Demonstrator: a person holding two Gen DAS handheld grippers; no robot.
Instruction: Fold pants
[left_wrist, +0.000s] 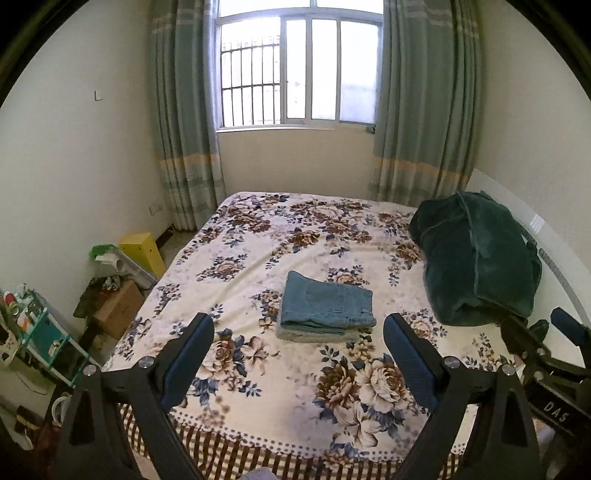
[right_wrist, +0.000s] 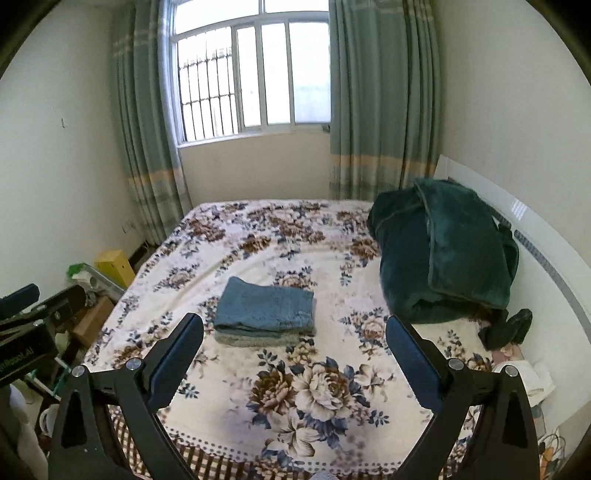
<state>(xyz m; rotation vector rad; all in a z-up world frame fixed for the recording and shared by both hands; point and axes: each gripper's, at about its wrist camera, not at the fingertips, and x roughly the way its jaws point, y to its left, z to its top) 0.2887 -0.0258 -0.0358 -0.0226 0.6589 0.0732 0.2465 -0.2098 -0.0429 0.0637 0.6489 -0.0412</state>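
Observation:
Folded blue jeans (left_wrist: 327, 304) lie as a neat stack on a paler folded garment in the middle of the floral bedspread (left_wrist: 258, 251); they also show in the right wrist view (right_wrist: 264, 308). My left gripper (left_wrist: 298, 325) is open and empty, held above the near part of the bed, short of the jeans. My right gripper (right_wrist: 294, 326) is open and empty too, at about the same distance from the stack. The right gripper's body shows at the right edge of the left wrist view (left_wrist: 546, 354).
A bundled dark green blanket (left_wrist: 476, 258) sits at the bed's right side by the white headboard (right_wrist: 546, 251). Cardboard boxes (left_wrist: 118, 306), a yellow box (left_wrist: 142, 249) and clutter stand on the floor left of the bed. Window and curtains are behind.

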